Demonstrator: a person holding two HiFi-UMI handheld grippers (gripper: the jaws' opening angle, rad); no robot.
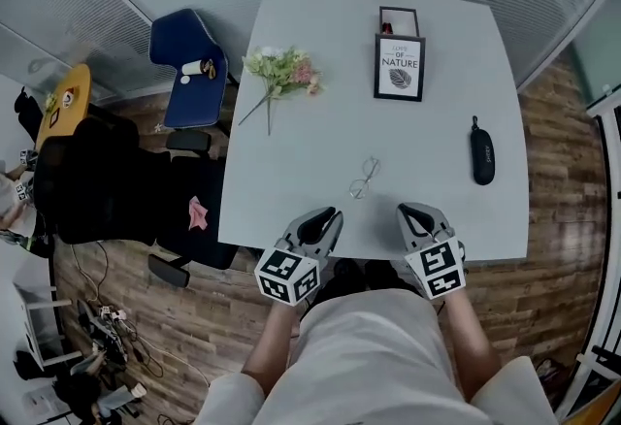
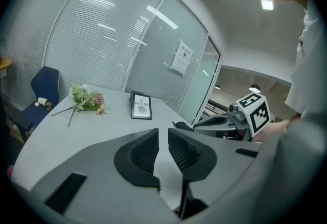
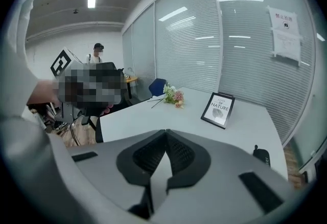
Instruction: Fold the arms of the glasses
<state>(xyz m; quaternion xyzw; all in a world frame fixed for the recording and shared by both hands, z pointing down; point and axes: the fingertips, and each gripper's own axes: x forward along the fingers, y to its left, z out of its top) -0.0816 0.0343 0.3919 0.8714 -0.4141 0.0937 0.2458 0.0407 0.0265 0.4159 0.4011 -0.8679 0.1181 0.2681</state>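
The thin wire-framed glasses (image 1: 365, 178) lie on the grey table (image 1: 320, 132), near its front edge, with nothing holding them. My left gripper (image 1: 328, 217) hovers at the table's front edge, just below and left of the glasses. Its jaws stand a narrow gap apart with nothing between them (image 2: 163, 135). My right gripper (image 1: 411, 212) hovers below and right of the glasses, jaws closed tip to tip and empty (image 3: 166, 133). Neither gripper view shows the glasses.
A black glasses case (image 1: 482, 164) lies at the table's right. A framed print (image 1: 400, 67) stands at the back and a flower bunch (image 1: 281, 71) lies at the back left. A blue chair (image 1: 189, 64) and a black chair (image 1: 97, 182) stand left of the table.
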